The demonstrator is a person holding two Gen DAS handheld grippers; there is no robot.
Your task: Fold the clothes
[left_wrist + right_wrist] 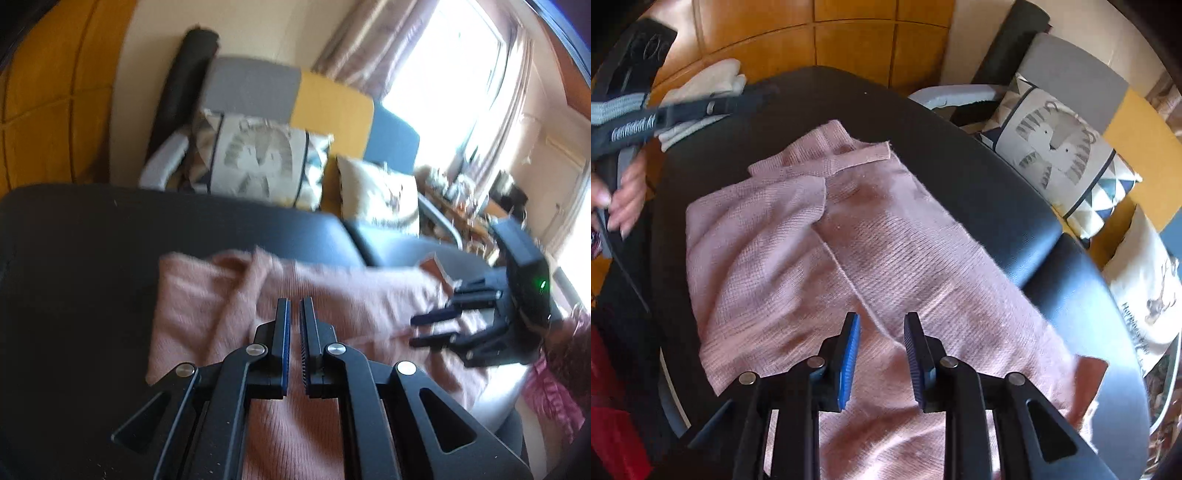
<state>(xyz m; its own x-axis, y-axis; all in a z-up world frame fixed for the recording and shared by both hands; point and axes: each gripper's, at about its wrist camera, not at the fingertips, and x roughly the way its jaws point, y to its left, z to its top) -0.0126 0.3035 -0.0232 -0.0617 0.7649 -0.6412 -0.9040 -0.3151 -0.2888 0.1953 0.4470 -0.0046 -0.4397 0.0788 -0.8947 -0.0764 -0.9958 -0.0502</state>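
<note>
Fingers [285,332] of the left gripper [294,334] are seen drawn almost together, only a thin slit between the pads and nothing caught in it; they hang over the pink knit garment [827,236], apart from it as far as can be told. That garment is spread across the dark round counter [979,177], one panel lapped over the other, with a seam running down the middle and a narrow strap lying at the far end. A pale folded pile [705,83] is noted at the counter's far left edge.

Further right, the right gripper [881,345] is held over the near part of the garment with its fingers moderately apart, the seam visible between them and no cloth pinched. No fabric is gripped by either tool.

Step judged: between folds, the sweater partly laid in and flattened, no grip taken yet. Next move is judged to call for an edge or corner to be picked up on each side, both pairs of fingers closed on cloth, then the near part carried over. Blur in the left view leaves contact uncertain.
</note>
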